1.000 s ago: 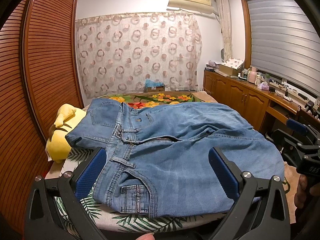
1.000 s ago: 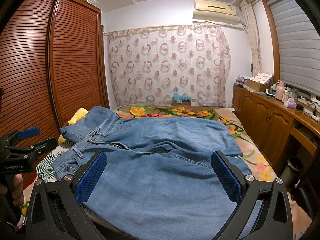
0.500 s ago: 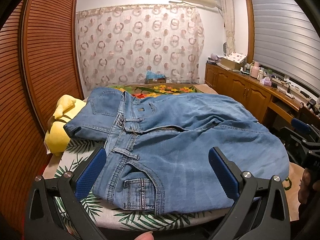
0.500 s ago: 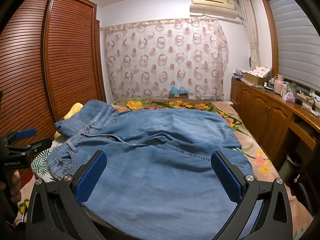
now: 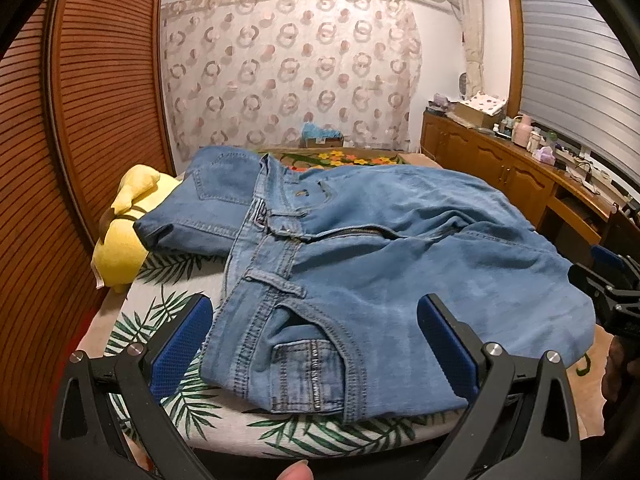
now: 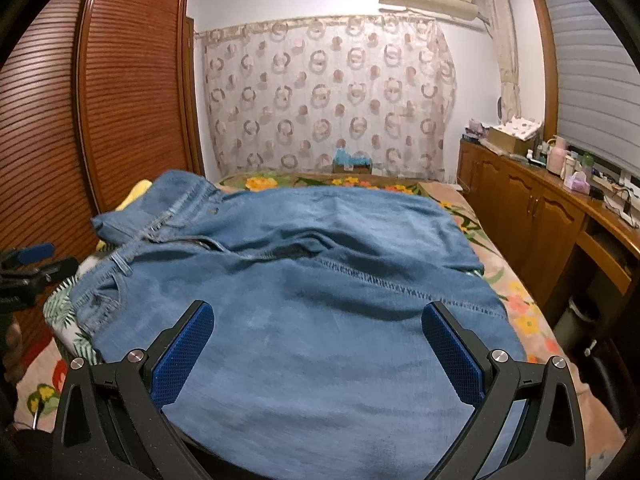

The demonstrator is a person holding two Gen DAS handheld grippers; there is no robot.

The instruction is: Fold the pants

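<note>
We have dropped closer to the jeans (image 5: 400, 264) on the bed (image 5: 168, 312); left gripper (image 5: 316, 344) and right gripper (image 6: 318, 350) both gape empty, ready to grasp.

the jeans (image 6: 320, 320) ran off the bottom edge of the right wrist view, their legs' ends unseen. at lower left of the left wrist view they hid most of a yellow cushion (image 5: 124, 236). bottles on the cabinet top (image 6: 560, 160) at right were too small to identify.

Pants (image 5: 380, 264) lie spread on bed (image 5: 168, 312), waistband left; stuffed toy (image 5: 124, 236) at bed's left edge; cabinets (image 6: 532, 216) right; curtain (image 6: 328, 96) behind
</note>
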